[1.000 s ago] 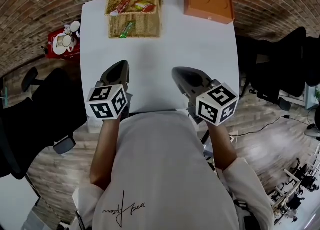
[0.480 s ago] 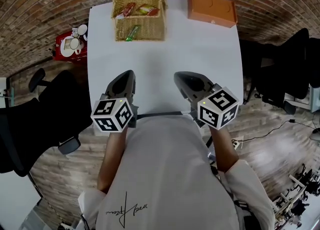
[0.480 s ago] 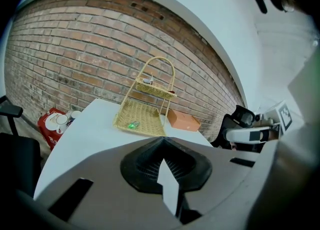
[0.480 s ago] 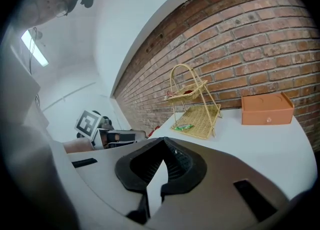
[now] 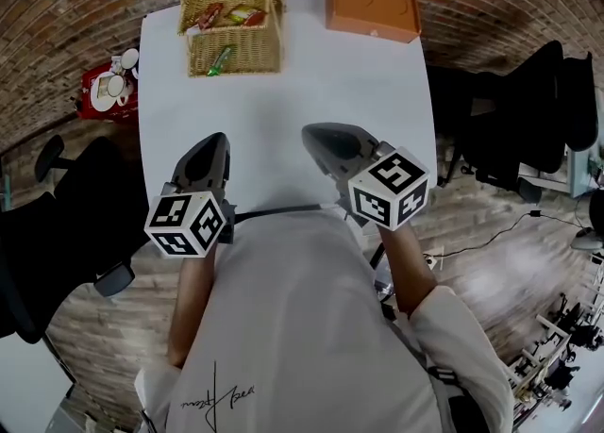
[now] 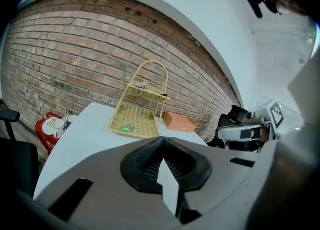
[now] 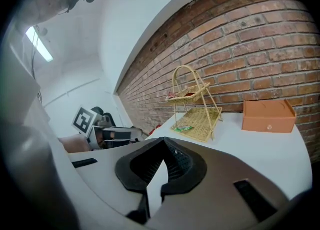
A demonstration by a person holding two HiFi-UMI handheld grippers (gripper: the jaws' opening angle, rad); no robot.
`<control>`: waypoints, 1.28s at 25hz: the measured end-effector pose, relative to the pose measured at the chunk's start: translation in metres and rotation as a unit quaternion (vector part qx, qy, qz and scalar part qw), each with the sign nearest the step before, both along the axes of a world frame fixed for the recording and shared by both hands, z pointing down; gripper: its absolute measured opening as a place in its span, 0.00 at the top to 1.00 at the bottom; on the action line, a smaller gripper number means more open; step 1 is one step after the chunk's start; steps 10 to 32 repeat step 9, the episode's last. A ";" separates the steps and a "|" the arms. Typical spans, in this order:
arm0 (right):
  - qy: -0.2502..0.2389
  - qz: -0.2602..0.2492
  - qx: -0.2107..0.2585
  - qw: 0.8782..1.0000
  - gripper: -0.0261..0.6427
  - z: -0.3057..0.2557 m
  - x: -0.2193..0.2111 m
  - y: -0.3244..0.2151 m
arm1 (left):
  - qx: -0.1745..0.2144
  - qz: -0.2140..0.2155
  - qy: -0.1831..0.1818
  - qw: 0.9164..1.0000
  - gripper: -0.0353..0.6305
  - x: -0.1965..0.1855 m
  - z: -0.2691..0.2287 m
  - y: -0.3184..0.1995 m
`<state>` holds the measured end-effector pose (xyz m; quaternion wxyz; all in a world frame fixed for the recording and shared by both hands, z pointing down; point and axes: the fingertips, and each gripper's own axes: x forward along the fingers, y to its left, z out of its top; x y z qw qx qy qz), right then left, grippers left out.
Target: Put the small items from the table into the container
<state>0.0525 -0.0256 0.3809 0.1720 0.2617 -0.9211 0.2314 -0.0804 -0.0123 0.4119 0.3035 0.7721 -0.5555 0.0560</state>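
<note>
Basket (image 5: 247, 52) upright, handle up, far tbl (image 5: 302, 101) edge.

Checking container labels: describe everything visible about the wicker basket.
The wicker basket is a pale woven two-tier stand with an arched handle, upright at the far end of the white table by the brick wall, left of the orange box. Upper tier holds red and yellow packets; lower tier a green item. Nothing else touches it.

Basket (image 5: 231, 25) at table's (image 5: 359, 91) far edge; box (image 5: 374, 8) to its right
</note>
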 end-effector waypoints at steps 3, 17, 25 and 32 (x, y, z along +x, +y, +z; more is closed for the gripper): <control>0.007 -0.006 0.002 1.000 0.93 0.000 0.005 0.001 | 0.002 0.003 0.004 1.000 0.93 0.006 -0.001 -0.001; 0.008 -0.010 0.001 1.000 0.93 -0.001 0.006 0.000 | 0.002 0.004 0.010 1.000 0.93 0.009 -0.001 -0.003; 0.008 -0.010 0.001 1.000 0.93 -0.001 0.006 0.000 | 0.002 0.004 0.010 1.000 0.93 0.009 -0.001 -0.003; 0.008 -0.010 0.001 1.000 0.93 -0.001 0.006 0.000 | 0.002 0.004 0.010 1.000 0.93 0.009 -0.001 -0.003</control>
